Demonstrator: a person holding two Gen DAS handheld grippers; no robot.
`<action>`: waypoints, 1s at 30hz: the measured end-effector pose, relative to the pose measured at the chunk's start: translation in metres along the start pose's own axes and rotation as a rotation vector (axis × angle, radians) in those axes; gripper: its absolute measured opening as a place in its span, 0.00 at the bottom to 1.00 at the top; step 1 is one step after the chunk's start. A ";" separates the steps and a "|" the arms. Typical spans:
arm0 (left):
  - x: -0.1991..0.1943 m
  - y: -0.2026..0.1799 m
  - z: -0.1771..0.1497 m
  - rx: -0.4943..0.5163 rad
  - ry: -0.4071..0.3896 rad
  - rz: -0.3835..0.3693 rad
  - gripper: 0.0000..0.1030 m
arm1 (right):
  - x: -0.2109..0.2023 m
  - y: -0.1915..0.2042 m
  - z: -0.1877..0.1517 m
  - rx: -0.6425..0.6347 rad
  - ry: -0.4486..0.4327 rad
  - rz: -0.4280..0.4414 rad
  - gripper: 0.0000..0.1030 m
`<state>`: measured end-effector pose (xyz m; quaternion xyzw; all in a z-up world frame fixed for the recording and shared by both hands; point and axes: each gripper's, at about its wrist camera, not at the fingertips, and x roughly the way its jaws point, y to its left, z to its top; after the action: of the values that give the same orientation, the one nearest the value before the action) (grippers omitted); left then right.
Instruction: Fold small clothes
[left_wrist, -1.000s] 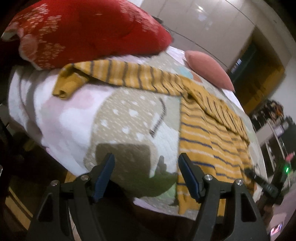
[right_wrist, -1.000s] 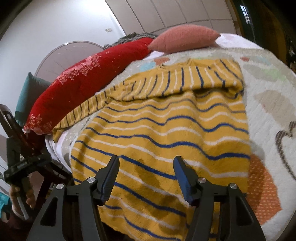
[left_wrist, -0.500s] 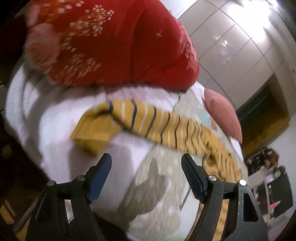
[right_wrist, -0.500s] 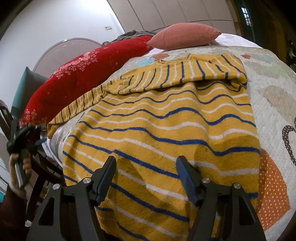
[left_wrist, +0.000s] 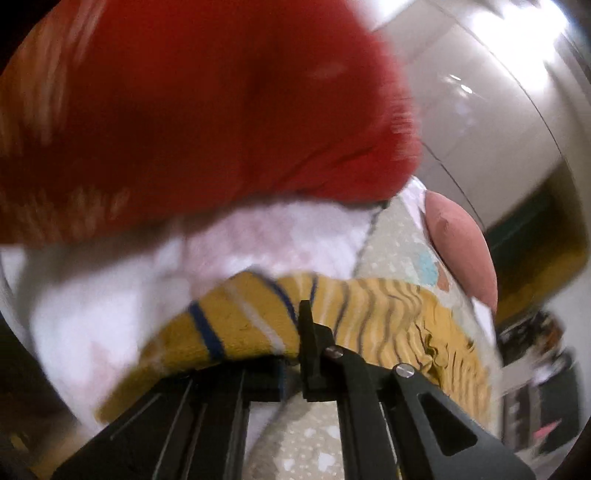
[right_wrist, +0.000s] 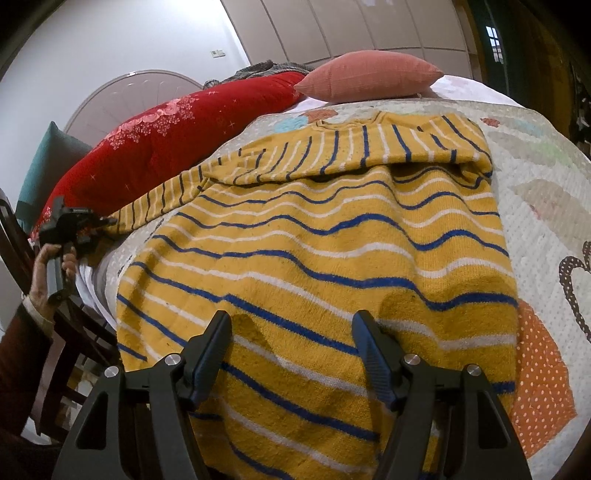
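A yellow sweater (right_wrist: 332, 251) with blue and white stripes lies spread on the bed; its right sleeve is folded across the chest. Its left sleeve (right_wrist: 162, 199) stretches out to the bed's left edge. My left gripper (left_wrist: 295, 350) is shut on that sleeve's cuff (left_wrist: 229, 328); it also shows in the right wrist view (right_wrist: 77, 221), held in a hand at the sleeve end. My right gripper (right_wrist: 291, 350) is open and empty, just above the sweater's lower body near the hem.
A patterned quilt (right_wrist: 535, 184) covers the bed. A red floral duvet (right_wrist: 177, 140) lies along the far left side, a pink pillow (right_wrist: 369, 77) at the head. A dark wooden chair (right_wrist: 22, 258) stands at the left edge.
My left gripper moved forward to the sleeve's cuff and closed on it. My right gripper stayed open and barely shifted over the sweater's body.
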<state>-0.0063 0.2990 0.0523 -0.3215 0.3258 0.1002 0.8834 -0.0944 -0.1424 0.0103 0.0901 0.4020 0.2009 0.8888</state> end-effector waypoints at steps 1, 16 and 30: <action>-0.006 -0.014 0.000 0.047 -0.020 0.006 0.04 | 0.000 0.000 -0.001 -0.001 -0.005 0.000 0.70; 0.026 -0.356 -0.135 0.631 0.294 -0.511 0.09 | -0.066 -0.015 -0.018 0.065 -0.136 0.027 0.70; -0.008 -0.264 -0.134 0.542 0.251 -0.396 0.76 | -0.080 -0.069 -0.014 0.198 -0.146 0.008 0.71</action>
<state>0.0213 0.0101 0.1124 -0.1423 0.3777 -0.2033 0.8921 -0.1333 -0.2390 0.0335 0.1933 0.3535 0.1569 0.9017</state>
